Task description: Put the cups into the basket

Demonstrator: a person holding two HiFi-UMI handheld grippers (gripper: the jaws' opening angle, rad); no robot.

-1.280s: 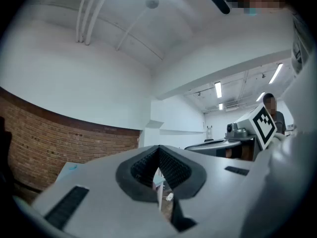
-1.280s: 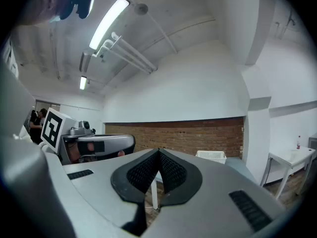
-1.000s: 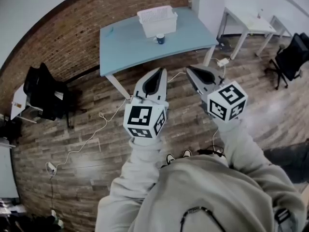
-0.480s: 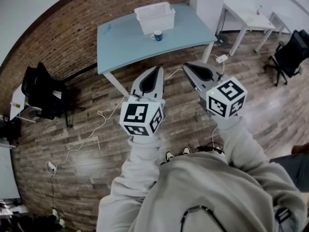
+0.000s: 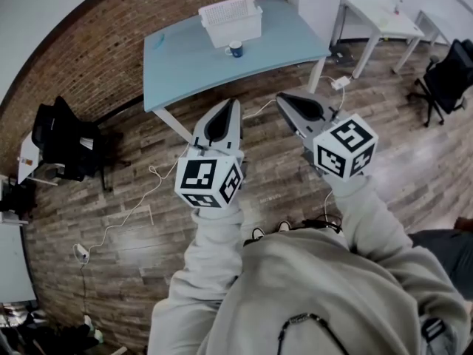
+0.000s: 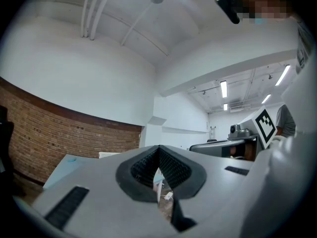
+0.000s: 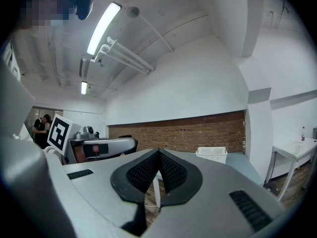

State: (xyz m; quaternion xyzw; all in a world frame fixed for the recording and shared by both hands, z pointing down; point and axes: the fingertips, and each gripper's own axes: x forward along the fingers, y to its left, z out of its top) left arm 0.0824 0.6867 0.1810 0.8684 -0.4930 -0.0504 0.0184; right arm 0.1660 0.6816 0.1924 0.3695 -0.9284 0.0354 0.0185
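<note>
A blue cup [image 5: 235,49] stands on the light-blue table [image 5: 185,65], just in front of the white basket [image 5: 230,19] at the table's far side. My left gripper [image 5: 231,103] and right gripper [image 5: 284,97] hang side by side over the wooden floor, well short of the table, both pointing at it. Both are shut with nothing between the jaws. In the left gripper view the left gripper [image 6: 159,148] has its pads pressed together. The right gripper [image 7: 158,151] looks the same in its own view, with the basket [image 7: 212,154] beyond it.
A black office chair [image 5: 63,139] stands at the left by the brick wall. White tables [image 5: 384,28] and another black chair [image 5: 451,80] are at the right. A white cable [image 5: 133,213] trails over the floor. The table's white legs [image 5: 174,128] face me.
The table, basket and cup have drifted up and left in the head view. Both grippers have shifted a little left with them and stay shut.
</note>
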